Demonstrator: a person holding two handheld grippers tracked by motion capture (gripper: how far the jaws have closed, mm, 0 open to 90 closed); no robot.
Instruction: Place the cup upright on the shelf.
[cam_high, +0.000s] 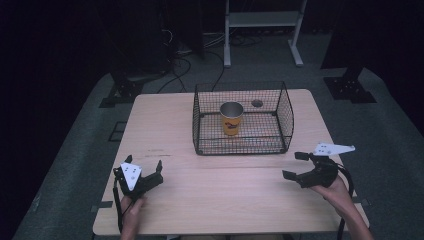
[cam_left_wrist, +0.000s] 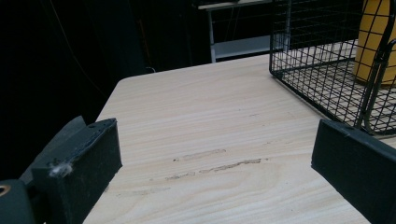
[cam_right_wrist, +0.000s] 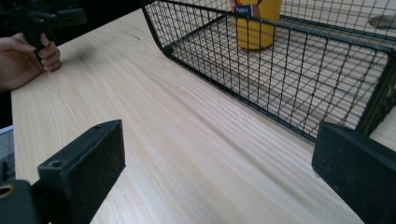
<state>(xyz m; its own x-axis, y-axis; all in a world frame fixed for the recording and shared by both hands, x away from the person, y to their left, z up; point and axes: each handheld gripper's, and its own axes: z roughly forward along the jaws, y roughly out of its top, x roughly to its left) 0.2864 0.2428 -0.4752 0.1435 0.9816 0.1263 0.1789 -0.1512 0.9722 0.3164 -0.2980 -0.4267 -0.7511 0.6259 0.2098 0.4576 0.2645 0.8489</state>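
A black wire basket (cam_high: 242, 145) stands on the far middle of the wooden table (cam_high: 225, 200). Upright inside it is a yellow cup (cam_high: 231, 119) with a metal rim. My left gripper (cam_high: 144, 164) rests low at the table's front left, open and holding nothing. My right gripper (cam_high: 295, 165) sits at the front right, also open and holding nothing. In the left gripper view my left gripper (cam_left_wrist: 217, 163) points at bare wood, with the basket (cam_left_wrist: 322, 74) and cup (cam_left_wrist: 373, 42) at the right. In the right gripper view my right gripper (cam_right_wrist: 219, 172) faces the basket (cam_right_wrist: 280, 79) and cup (cam_right_wrist: 254, 25).
A round hole (cam_high: 257, 103) shows in the tabletop behind the cup. A white metal stand (cam_high: 262, 20) and cables lie on the floor beyond the table. In the right gripper view a hand (cam_right_wrist: 23, 56) holding the other gripper rests near the table's edge.
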